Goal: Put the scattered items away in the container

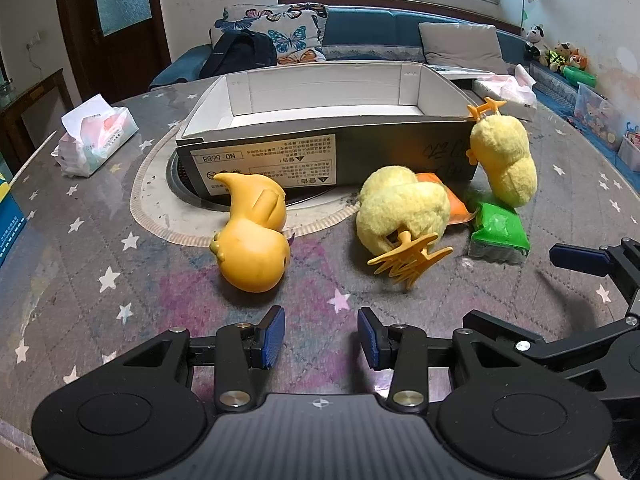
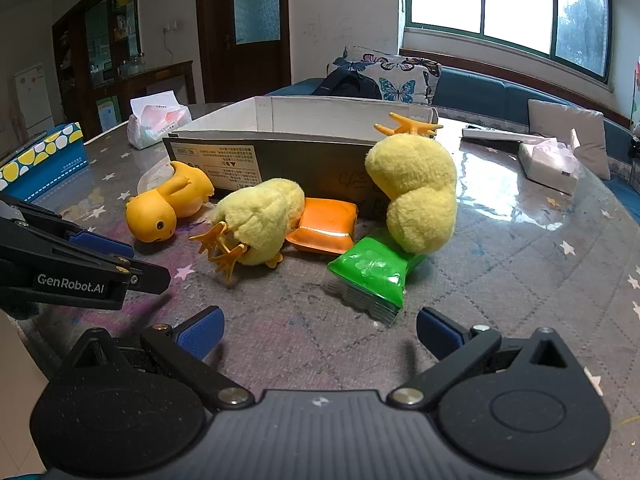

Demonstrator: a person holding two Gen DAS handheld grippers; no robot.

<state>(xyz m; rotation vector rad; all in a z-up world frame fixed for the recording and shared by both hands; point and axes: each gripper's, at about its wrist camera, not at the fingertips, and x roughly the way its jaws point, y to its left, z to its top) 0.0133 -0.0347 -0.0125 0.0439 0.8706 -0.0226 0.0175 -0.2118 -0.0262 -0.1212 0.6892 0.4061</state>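
Left wrist view: the left gripper (image 1: 321, 337) hovers over the table (image 1: 120, 280) with fingers spread, holding nothing. Ahead lies an orange rubber duck (image 1: 252, 236) on its side, and a fluffy yellow chick (image 1: 402, 210) toppled feet-up. Behind them stands the open cardboard box (image 1: 320, 128). A 2nd plush chick (image 2: 414, 188) leans head-down against the box, resting on a green packet (image 2: 372, 274) beside an orange packet (image 2: 326, 224). The right gripper (image 2: 320, 330) is wide apart and holds nothing, near the green packet.
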